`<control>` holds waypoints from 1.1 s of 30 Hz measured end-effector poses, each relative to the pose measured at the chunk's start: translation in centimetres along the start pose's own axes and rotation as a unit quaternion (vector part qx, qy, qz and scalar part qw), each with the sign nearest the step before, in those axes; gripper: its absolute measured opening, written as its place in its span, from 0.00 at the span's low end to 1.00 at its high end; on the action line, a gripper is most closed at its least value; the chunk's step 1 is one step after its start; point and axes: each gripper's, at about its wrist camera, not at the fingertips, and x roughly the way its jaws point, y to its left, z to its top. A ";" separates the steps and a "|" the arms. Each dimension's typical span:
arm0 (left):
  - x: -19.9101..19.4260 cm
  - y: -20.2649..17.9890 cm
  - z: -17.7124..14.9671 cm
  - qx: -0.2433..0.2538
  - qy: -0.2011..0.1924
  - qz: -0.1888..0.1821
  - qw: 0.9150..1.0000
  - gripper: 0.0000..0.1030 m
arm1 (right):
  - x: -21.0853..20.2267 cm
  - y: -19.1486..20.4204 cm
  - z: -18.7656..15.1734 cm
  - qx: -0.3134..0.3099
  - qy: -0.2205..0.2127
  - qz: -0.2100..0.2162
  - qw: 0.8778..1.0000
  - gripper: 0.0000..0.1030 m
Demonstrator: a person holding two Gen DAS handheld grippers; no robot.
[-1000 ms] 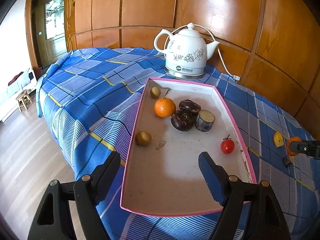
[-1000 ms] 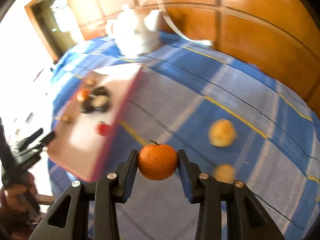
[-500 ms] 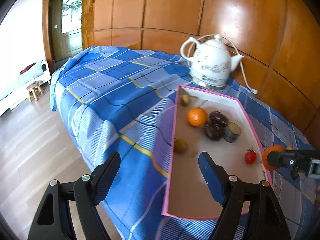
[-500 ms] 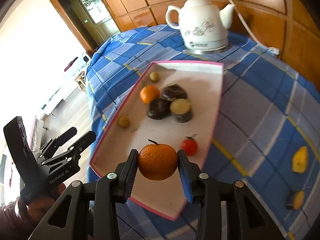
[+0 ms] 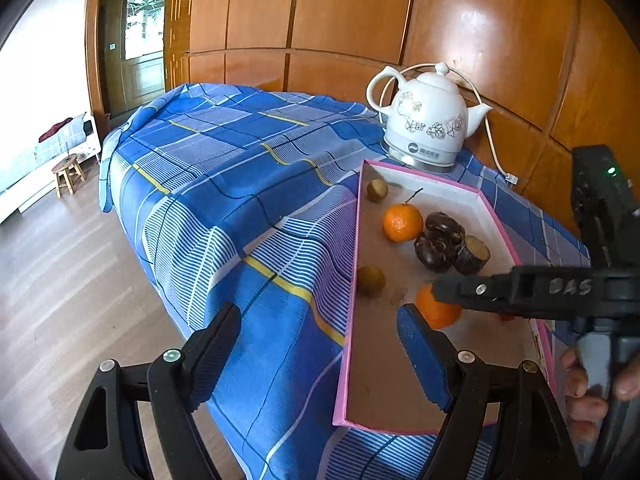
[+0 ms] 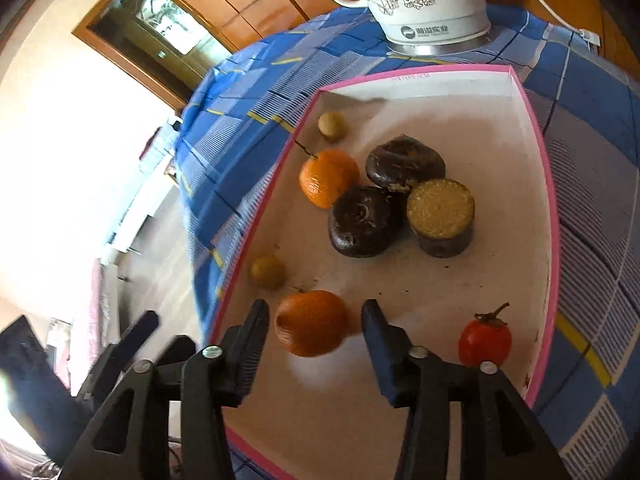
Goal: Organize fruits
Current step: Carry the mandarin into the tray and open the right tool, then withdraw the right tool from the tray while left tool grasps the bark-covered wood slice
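Note:
A pink-rimmed tray (image 5: 354,264) (image 6: 544,184) lies on the blue checked cloth. It holds a tangerine (image 5: 402,223) (image 6: 327,178), two dark round fruits (image 6: 362,220), a cut dark piece (image 6: 442,216), two small brown fruits (image 6: 267,271) and a small red fruit (image 6: 485,339). My right gripper (image 6: 314,330) is open over the tray. A second tangerine (image 6: 312,328) (image 5: 436,310), blurred, sits between its spread fingers without touching them. My left gripper (image 5: 316,344) is open and empty at the tray's near left edge.
A white flowered kettle (image 5: 428,124) (image 6: 420,0) with a cord stands behind the tray against the wood-panelled wall. The table edge drops to a wooden floor on the left, with a small stool (image 5: 68,174) beyond.
My right gripper moved over the tray, lowered and opened, letting go of the tangerine. My left gripper shifted left, so the tray sits further right in its view.

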 end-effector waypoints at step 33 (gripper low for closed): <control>-1.8 -5.2 -1.0 0.067 0.004 -0.038 0.997 0.78 | -11.6 -2.5 -5.8 -0.077 -0.079 -0.138 0.984 0.59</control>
